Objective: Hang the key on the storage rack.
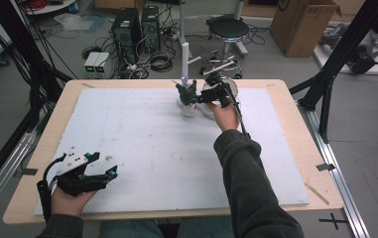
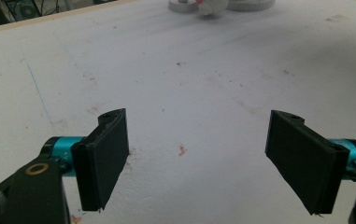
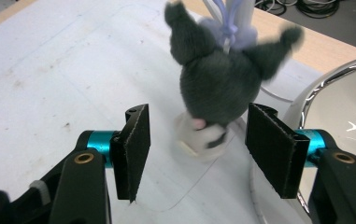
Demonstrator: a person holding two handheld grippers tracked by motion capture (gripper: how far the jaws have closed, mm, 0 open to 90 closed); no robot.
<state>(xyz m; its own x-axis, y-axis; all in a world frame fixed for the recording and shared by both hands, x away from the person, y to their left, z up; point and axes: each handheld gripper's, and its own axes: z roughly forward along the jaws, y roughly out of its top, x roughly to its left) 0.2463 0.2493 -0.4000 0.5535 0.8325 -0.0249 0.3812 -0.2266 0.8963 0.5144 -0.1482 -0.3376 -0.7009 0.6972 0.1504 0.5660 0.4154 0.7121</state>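
High view puts the left gripper (image 1: pixel 108 173) at the near left corner of the white foam board (image 1: pixel 142 148), resting in the person's hand with its jaws spread wide and nothing between them; the left gripper view confirms bare, stained board between the two pads. Farther off, past the middle of the board toward the far edge, the right gripper (image 1: pixel 195 95) sits at a dark grey plush toy (image 1: pixel 186 91). In the right gripper view that plush toy (image 3: pixel 217 81) hangs upside down by a pale cord from a white post (image 1: pixel 185 57), its ears up, its light face low, just ahead of the pads. The jaws stand partly apart, and neither pad touches the toy, which looks blurred, as if swinging free. A shiny metal bowl (image 3: pixel 339 107) lies just to the right.

By my judgement the step in hand is the release of the hung toy. The next move calls for backing the right gripper straight away without brushing the toy or the bowl.
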